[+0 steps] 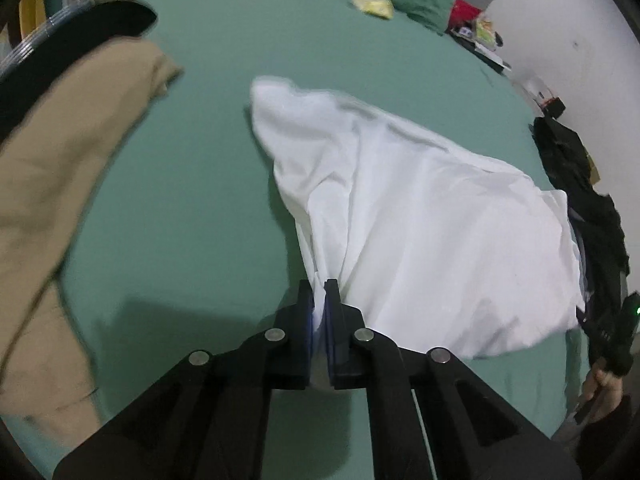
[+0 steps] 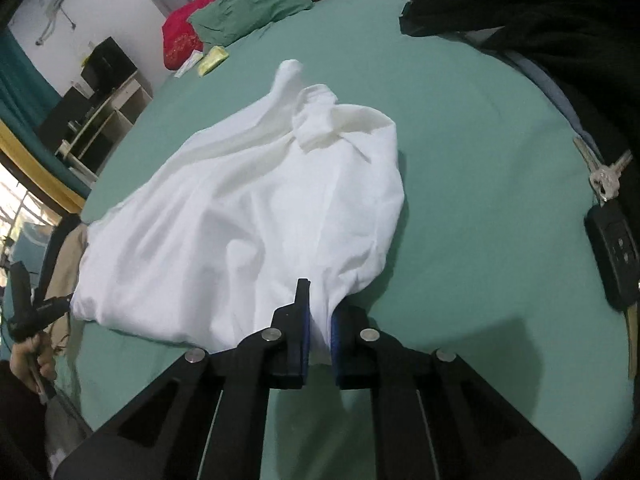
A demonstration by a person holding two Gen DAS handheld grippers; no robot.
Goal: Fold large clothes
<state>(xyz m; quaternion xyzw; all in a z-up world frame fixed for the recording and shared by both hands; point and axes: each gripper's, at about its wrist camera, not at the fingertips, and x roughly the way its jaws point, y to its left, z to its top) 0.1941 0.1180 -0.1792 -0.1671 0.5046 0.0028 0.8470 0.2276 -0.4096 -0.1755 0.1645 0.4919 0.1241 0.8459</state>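
Both the left gripper [image 1: 320,292] and right gripper [image 2: 320,300] pinch a crumpled white shirt [image 1: 420,220] on the green bed [image 1: 192,208]; folding looks barely begun.

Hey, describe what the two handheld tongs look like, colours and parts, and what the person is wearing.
Both are matte black plastic. The left tongs and right tongs each have angular linkage arms with triangular cut-outs, round silver pivot pins, and blue pads lining the inner faces of the fingers. From the left view, the right tool shows a small green light. The person's sleeve looks dark.
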